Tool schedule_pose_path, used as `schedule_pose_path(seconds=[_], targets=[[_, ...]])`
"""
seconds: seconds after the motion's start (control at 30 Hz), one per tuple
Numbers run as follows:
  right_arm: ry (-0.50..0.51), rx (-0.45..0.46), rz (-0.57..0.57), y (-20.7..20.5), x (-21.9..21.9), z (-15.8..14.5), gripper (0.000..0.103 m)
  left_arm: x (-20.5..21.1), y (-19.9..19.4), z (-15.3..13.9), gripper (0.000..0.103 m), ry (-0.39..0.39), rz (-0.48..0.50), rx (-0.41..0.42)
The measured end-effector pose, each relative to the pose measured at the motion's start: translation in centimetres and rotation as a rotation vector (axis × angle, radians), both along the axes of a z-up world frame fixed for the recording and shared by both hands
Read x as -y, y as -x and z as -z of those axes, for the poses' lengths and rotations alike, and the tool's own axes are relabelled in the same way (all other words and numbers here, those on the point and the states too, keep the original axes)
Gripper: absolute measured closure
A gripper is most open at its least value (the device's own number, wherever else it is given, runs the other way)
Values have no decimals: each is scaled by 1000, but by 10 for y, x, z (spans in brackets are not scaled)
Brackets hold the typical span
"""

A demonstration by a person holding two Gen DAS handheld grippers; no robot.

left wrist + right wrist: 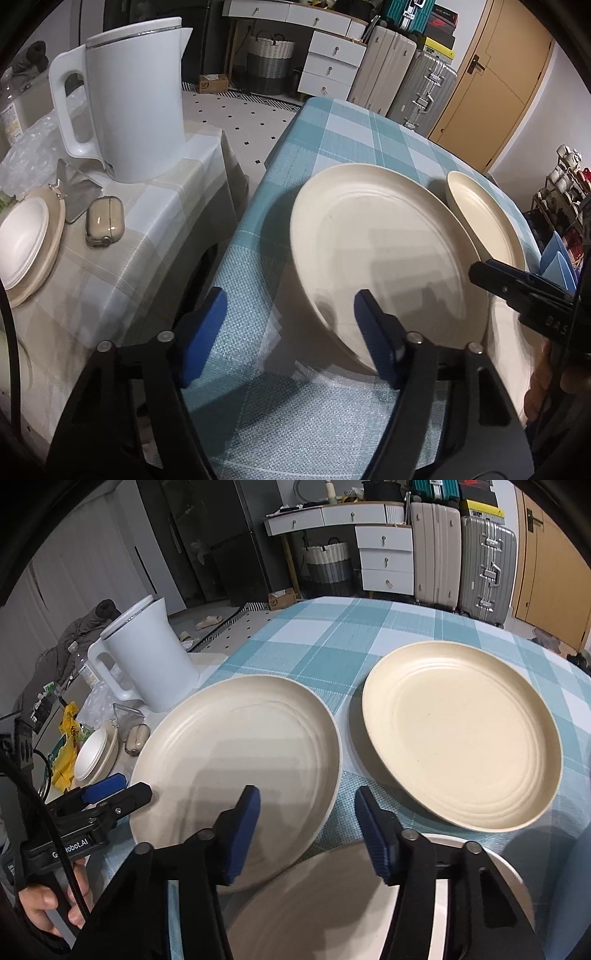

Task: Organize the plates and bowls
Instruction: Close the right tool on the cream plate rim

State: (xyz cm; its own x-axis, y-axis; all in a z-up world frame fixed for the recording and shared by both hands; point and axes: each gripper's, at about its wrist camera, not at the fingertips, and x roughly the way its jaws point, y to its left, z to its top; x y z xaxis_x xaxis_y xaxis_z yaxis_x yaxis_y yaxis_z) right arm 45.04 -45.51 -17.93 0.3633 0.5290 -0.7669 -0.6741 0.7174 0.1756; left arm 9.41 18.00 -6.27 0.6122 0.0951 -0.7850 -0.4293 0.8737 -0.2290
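Both grippers, left (288, 339) and right (306, 834), hang with fingers apart, gripping nothing, straddling the near-left plate's (236, 746) rims.

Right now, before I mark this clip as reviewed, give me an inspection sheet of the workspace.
Surface: table with blue checked cloth; a side table with beige checked cloth to its left.
Job's things: white plate on the left, cream plate on the right, a third plate nearest, under the right gripper.
Clutter: white kettle, small case, stacked small dishes, yellow bag, all on the side table.
Grippers: left gripper straddles the white plate's near rim, pads not seen pressing; right gripper open above the plates, nothing held.
Cables: black cable by the left hand.
Surroundings: suitcases, white drawers, basket, wooden door.
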Motion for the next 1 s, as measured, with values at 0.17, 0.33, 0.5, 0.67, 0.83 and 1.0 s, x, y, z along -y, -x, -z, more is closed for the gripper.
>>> schedule_pose_path(seconds=[0.17,0.33,0.5,0.67,0.83,1.0], targets=[[2,-6,-2,-3,-4,5,60,2,-1,2,58,-4,12,-4],[31,17,15,-1,-6,6,68,6,-1,2,74,38,45,24],[69,43,40,-2,-6,7,84,13,0,1,82,21,57,34],[75,54,51,-2,-4,7,91,16,1,0,83,-3,59,39],[82,62,50,0,-4,6,91,19,2,-4,83,-39,60,38],[72,69,52,4,-5,2,91,16,6,-9,83,-40,55,52]])
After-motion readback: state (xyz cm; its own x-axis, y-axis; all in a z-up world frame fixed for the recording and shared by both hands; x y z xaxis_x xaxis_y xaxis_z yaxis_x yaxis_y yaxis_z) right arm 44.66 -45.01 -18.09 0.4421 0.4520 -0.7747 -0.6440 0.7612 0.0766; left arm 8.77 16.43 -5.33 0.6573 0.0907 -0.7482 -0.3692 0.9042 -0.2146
